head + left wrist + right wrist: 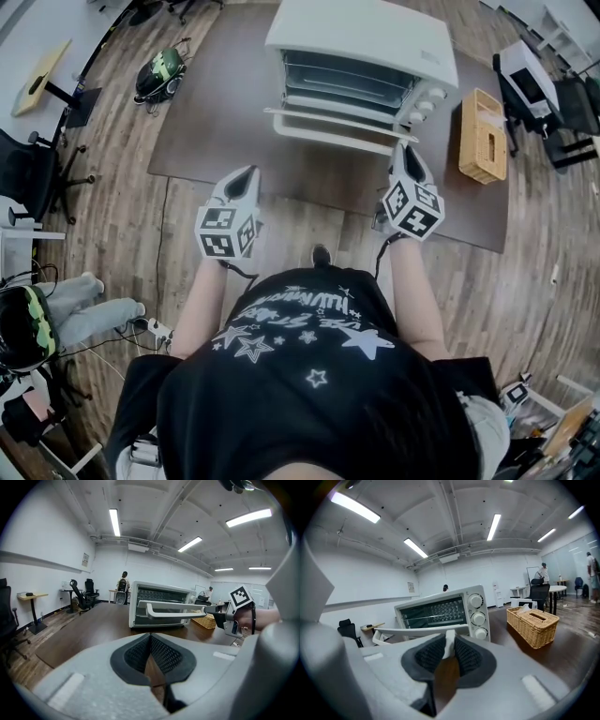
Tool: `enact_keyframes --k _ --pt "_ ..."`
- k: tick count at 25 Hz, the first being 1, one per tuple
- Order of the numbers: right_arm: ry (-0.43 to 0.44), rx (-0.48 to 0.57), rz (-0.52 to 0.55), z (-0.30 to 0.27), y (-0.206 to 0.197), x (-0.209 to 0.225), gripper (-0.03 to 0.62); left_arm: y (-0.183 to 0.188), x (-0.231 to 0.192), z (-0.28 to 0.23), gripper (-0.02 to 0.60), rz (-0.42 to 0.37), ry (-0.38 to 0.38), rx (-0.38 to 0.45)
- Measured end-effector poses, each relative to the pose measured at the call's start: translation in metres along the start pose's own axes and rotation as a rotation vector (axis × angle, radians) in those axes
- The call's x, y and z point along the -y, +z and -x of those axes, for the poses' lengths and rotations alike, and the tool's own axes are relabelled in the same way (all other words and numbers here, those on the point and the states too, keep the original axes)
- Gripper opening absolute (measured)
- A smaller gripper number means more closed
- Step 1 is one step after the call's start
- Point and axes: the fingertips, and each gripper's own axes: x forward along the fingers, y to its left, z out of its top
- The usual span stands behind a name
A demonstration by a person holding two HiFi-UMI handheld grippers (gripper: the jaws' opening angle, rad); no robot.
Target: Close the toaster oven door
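Well, I'd call the job only partway done: the toaster oven (pixel 366 37) sits at twelve o'clock on the bench (pixel 206 131), and its door (pixel 337 117) hangs partly open, not yet against the front. My right gripper (pixel 405 148), at one o'clock, has its fingers pinched on the right end of the door handle (pixel 417 631). My left gripper (pixel 247 173) hovers at eleven o'clock, fingers together on nothing. What's left, I judge, is swinging the door up until it seats.

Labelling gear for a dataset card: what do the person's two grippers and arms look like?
The left gripper and right gripper have pale grey shells with black ribbed pads. Each carries a white cube with black square markers and trails a black cable. The person wears a black star-printed T-shirt.
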Motion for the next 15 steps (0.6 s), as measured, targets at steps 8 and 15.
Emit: enact_keyframes --k 8,15 --pt "0.030 0.062 -0.046 -0.008 0.021 0.003 0.072 0.008 0.007 -0.008 0.011 -0.005 0.005 0.010" --pt "0.046 0.072 -0.047 -0.017 0.033 0.004 0.072 0.011 0.004 -0.017 0.011 0.004 0.021 0.014"
